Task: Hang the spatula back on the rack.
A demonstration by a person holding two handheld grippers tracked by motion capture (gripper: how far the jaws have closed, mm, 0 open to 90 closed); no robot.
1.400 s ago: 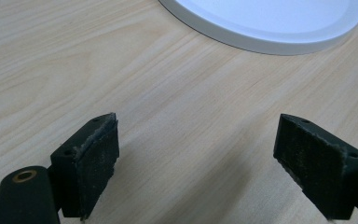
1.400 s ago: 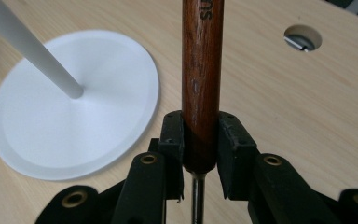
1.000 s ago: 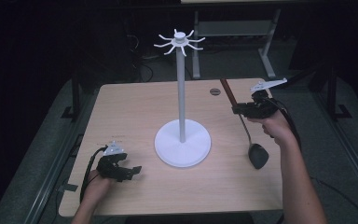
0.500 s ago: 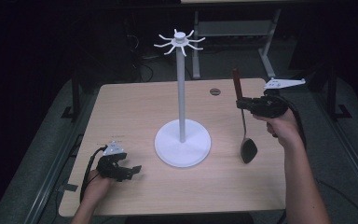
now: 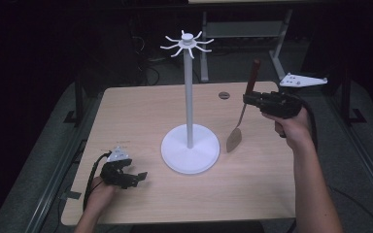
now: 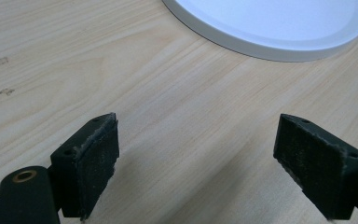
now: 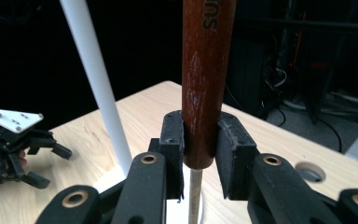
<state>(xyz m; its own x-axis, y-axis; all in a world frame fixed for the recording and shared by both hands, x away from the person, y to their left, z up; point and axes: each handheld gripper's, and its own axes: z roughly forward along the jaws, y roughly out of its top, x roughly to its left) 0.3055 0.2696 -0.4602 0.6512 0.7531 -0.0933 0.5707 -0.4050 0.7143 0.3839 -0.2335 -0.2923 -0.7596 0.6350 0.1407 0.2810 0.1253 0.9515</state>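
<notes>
The spatula (image 5: 241, 114) blade is dim, its detail unclear. The right gripper (image 5: 249, 99), raised above the table (image 5: 141, 111), pinches its wooden handle upright; the left gripper (image 5: 138, 177) rests spread wide.

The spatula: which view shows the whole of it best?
The high view: the spatula shows from its brown handle to its blade, hanging upright beside the stand, clamped in the right tool. The right gripper view shows the handle between the pads and a little shaft below.
</notes>
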